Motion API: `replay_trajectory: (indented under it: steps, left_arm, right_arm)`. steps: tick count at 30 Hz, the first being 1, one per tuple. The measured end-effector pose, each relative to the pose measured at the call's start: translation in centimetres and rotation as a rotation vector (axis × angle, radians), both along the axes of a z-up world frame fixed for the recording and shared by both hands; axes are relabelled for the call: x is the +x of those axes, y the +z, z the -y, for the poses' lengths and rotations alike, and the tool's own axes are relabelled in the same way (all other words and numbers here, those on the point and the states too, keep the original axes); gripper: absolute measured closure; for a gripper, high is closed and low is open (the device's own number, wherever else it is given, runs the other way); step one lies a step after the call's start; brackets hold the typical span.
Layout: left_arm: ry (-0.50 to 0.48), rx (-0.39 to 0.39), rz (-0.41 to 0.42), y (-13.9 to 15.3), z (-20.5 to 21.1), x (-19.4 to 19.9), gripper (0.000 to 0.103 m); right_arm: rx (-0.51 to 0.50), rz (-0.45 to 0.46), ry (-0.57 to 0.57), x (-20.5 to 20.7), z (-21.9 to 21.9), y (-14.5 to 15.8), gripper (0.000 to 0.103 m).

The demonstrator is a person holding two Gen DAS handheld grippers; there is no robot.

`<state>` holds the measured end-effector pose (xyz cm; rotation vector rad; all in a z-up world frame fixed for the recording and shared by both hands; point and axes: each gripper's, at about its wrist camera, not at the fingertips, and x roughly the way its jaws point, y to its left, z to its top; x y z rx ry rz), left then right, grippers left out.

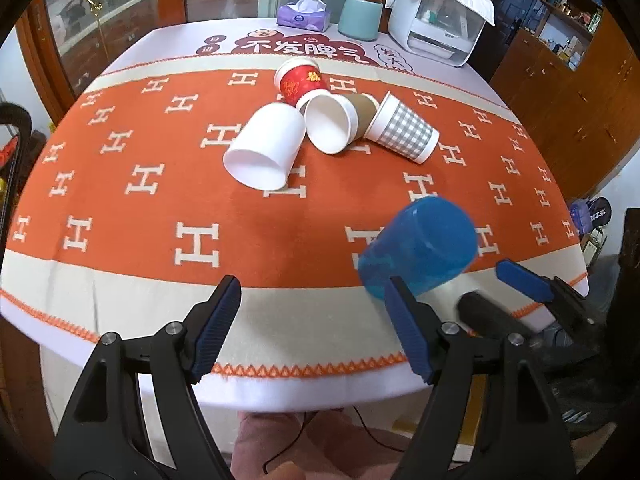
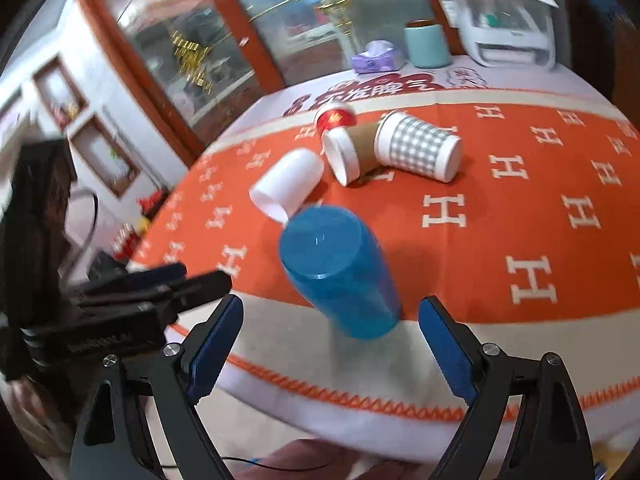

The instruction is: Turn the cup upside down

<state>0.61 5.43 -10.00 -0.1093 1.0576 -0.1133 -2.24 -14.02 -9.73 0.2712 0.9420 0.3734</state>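
Note:
A blue plastic cup [image 1: 420, 246] stands upside down near the table's front edge, its flat base up; it also shows in the right wrist view [image 2: 340, 272]. My right gripper [image 2: 330, 340] is open, its blue pads on either side of the cup's lower part, a little behind it and not touching. In the left wrist view the right gripper's fingers [image 1: 524, 280] show just right of the cup. My left gripper [image 1: 312, 316] is open and empty over the cloth's front border, left of the cup.
A white cup [image 1: 266, 146], a brown-sleeved cup [image 1: 336, 120], a grey checked cup [image 1: 404, 128] and a red cup [image 1: 302, 80] lie on their sides mid-table on the orange cloth [image 1: 120, 208]. A tissue box [image 1: 304, 14], teal canister [image 1: 360, 16] and white appliance [image 1: 436, 20] stand at the back.

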Motion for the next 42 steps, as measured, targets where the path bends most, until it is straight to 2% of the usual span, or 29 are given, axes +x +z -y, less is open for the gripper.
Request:
replay_trajectory:
  steps: [5,7,11,16,20,27,42]
  left_arm:
    - [0.021,0.037,0.066,4.4,0.3,-0.5,0.031]
    - [0.030,0.050,0.093,6.2,0.5,-0.5,0.028]
    - [0.050,0.032,0.127,9.7,0.9,-0.6,0.024]
    - [0.068,0.082,0.162,12.8,1.9,-0.9,0.022]
    - [0.079,0.089,0.159,13.6,2.2,-1.2,0.022]
    - [0.073,0.117,0.144,13.0,3.0,-1.9,0.022]
    - [0.087,0.148,0.138,12.3,3.7,-2.0,0.022]
  right_arm:
    - [-0.051,0.097,-0.018,-0.8,0.6,5.9,0.013]
    - [-0.071,0.123,-0.024,-1.0,0.6,8.4,0.012]
    - [-0.139,0.131,-0.036,-0.7,0.1,12.4,0.012]
    - [-0.125,0.100,-0.058,-0.5,0.0,15.6,0.011]
    - [-0.130,0.094,-0.082,-1.0,0.4,16.4,0.010]
    - [-0.136,0.078,-0.124,-2.0,1.2,16.1,0.010]
    - [-0.140,0.051,-0.130,-1.7,1.9,15.0,0.010]
